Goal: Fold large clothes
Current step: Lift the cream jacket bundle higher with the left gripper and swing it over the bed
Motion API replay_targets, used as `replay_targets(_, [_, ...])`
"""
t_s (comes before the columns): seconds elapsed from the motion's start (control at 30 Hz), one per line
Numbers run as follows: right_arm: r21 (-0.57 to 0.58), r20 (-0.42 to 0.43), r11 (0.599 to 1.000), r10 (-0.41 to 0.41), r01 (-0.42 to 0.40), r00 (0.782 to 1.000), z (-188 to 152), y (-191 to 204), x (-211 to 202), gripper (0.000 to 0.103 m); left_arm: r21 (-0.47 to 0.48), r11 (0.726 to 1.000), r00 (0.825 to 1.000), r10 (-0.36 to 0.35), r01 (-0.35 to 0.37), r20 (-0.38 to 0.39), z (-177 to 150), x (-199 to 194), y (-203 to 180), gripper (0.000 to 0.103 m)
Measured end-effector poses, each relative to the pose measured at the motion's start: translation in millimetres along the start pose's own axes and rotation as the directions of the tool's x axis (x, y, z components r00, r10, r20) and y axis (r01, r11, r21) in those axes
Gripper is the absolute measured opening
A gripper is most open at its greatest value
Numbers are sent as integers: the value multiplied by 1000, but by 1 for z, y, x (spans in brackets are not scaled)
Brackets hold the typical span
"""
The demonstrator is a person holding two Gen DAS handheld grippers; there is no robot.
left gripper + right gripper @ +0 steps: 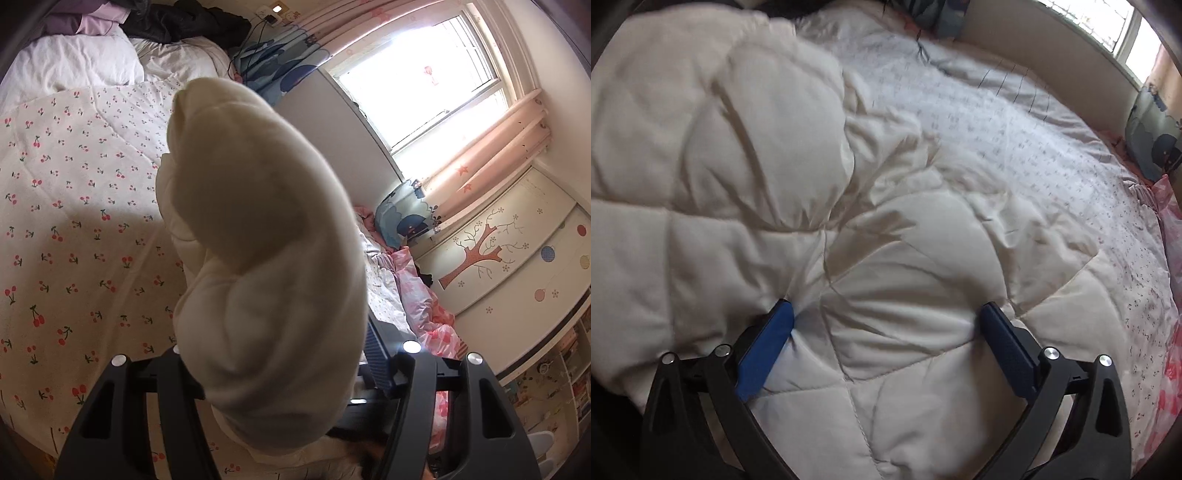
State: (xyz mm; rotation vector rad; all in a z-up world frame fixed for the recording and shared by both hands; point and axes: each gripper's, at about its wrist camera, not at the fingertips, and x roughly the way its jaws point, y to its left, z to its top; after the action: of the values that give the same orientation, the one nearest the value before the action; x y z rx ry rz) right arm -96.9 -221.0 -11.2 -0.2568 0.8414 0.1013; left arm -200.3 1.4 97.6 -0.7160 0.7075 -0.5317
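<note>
**Inspector A:** Left view first. The left gripper (280, 373) has its jaws partly apart and clamped on a thick roll of the cream quilted garment (266, 258), which rises in front of the lens. The bundle hides the fingertips and most of the bed's middle; only part of one blue pad (376, 360) shows beside it.

**Inspector B:** Surroundings?

**Inspector A:** A cherry-print sheet (74, 221), matte cotton, lies below. White pillow (70, 66) at the top left, dark clothes (184, 22) beyond it, a window (417, 85) with pink curtains, and pink bedding (424, 295) crumpled by the wall.

**Inspector B:** Right view?

**Inspector A:** The garment (738, 166) spreads over the bed, puffy, stitched in a diamond pattern, softly creased (the picture is blurred). The right gripper (886, 317) stands wide, both blue pads (768, 343) pressed into the padding with a swell of fabric between them. Whether that fold is pinched I cannot tell. The patterned sheet (1052, 147) lies bare at the right.
</note>
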Motion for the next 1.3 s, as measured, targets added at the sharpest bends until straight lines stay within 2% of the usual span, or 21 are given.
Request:
replay_targets(0.07, [-24,-10,1000,17,-17,1000,5,0,-5,97,22,1000,1000,7,-7,7,-4,-4,-3,62])
replay_targets(0.13, [41,49,998,56,-58,997,14,-18,-22,97,36,999,1000,1,-1,6,0,-4,-3,62])
replay_targets(0.2, [103,98,994,28,-38,995,27,-37,-29,97,32,999,1000,0,0,3,1,-3,0,62])
replay_targets(0.3, [119,80,993,-28,18,996,55,-56,-13,97,34,999,1000,-1,1,3,1,-4,2,62])
replay_targets(0.4, [128,14,991,-50,48,999,82,-71,27,97,45,999,1000,-3,3,1,0,-5,1,62])
replay_targets(0.47, [78,-108,996,-41,50,993,88,-67,74,97,53,999,1000,-6,7,-6,2,-4,1,62])
replay_targets(0.5, [59,-141,997,-37,46,989,88,-63,90,97,54,998,1000,-10,11,-14,2,-4,3,62])
replay_targets(0.53, [51,-143,998,-39,47,989,91,-63,92,97,49,999,1000,-7,8,-13,4,-4,6,62])
replay_targets(0.6, [55,-120,998,-30,36,992,91,-67,83,97,0,1000,1000,-2,2,-15,5,-10,16,62])
replay_targets(0.73, [78,14,997,8,-9,1000,67,-65,28,97,-120,993,1000,-1,-2,-23,10,-13,48,62])
replay_targets(0.83, [9,78,1000,21,-22,997,43,-37,-8,97,-248,967,999,-54,51,-4,9,-15,69,62])
replay_targets(0.9, [-71,28,997,4,-2,1000,30,-14,2,97,-351,933,996,-83,84,19,6,-17,82,62])
replay_targets(0.93, [-84,41,996,-13,17,999,23,-10,6,97,-393,914,995,-95,98,26,4,-18,87,62])
replay_targets(0.97, [-75,57,997,-11,15,998,19,-8,7,97,-412,905,995,-97,103,35,2,-20,89,62])
replay_targets(1.07, [-42,19,999,10,-10,1000,21,-14,10,97,-447,889,995,-88,101,50,-5,-25,96,62])
replay_targets(1.2, [-43,36,999,0,2,999,14,-14,13,97,-558,822,993,-80,113,84,-8,-26,124,62])
replay_targets(1.23, [-35,41,999,7,-6,999,12,-14,13,97,-570,815,994,-65,106,92,-8,-26,130,62])
replay_targets(1.3, [-26,42,1000,15,-14,999,12,-15,14,97,-568,819,996,-49,85,79,-7,-22,135,62])
